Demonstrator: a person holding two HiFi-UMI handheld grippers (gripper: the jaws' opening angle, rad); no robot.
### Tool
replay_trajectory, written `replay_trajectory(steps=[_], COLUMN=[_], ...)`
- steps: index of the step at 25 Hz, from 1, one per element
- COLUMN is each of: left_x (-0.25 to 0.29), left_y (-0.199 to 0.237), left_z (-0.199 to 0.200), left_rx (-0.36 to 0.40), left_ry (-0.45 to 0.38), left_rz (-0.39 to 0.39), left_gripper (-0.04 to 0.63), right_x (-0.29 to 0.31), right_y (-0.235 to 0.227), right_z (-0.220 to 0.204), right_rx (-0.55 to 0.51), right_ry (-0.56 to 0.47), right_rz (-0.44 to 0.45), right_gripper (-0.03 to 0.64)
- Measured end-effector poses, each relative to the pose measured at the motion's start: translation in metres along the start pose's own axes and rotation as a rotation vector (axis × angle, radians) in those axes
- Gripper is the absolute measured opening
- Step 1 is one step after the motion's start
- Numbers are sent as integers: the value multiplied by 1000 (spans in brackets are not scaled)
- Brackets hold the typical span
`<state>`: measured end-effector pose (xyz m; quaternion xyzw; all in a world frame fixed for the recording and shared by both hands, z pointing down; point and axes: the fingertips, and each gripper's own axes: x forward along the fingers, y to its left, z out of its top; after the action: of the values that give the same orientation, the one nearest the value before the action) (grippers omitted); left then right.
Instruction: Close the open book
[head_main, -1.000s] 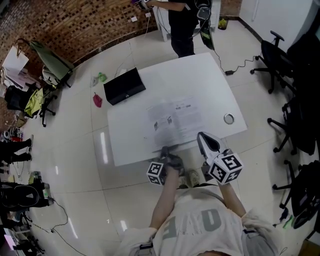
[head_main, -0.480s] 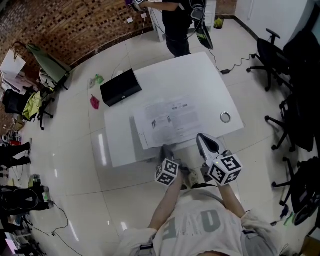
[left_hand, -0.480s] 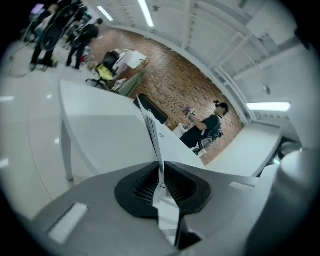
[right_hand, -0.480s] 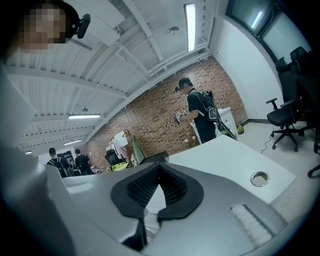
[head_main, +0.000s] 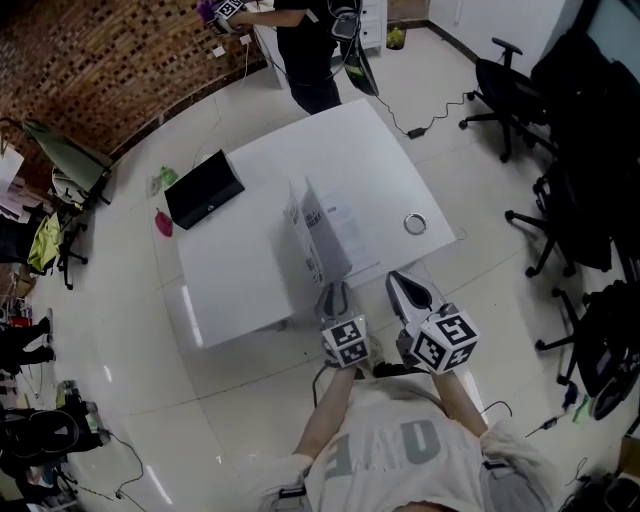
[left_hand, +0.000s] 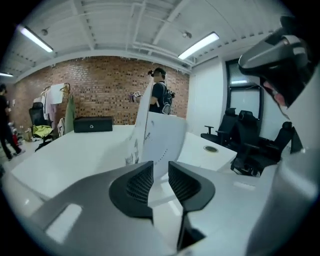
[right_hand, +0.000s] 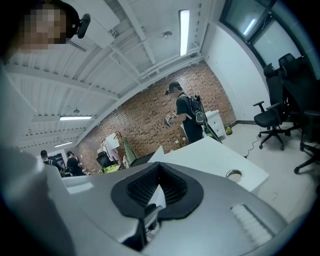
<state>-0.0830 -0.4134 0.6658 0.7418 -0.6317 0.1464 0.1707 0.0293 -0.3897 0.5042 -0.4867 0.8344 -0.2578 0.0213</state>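
Since a moment ago the book (head_main: 318, 240) has gone from lying flat open to having its left half raised, nearly upright, near the front edge of a white table (head_main: 240, 285). A black box (head_main: 204, 188) sits at the table's far left corner. The left gripper (head_main: 335, 296) points at the raised half. Its jaws have just been opening and stand narrowly apart, with paper showing in the gap but not pinched. Just beside it, the right gripper (head_main: 402, 285) has its jaws closed together. A small ring (head_main: 415, 223) lies at the table's right.
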Motion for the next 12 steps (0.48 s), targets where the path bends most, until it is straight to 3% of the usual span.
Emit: replay_trajectory(steps=[5, 12], left_x=[1, -8], left_y=[-16, -24], left_z=[-16, 17], left_rx=[11, 21], left_ry=[49, -47], left_rz=[-2, 24], left_gripper=[107, 107], right_x=[-22, -29], right_y=[-26, -42], right_z=[11, 8], right_rx=[27, 69], right_ry=[-39, -40], right_rz=[-46, -27], right_gripper=[5, 5])
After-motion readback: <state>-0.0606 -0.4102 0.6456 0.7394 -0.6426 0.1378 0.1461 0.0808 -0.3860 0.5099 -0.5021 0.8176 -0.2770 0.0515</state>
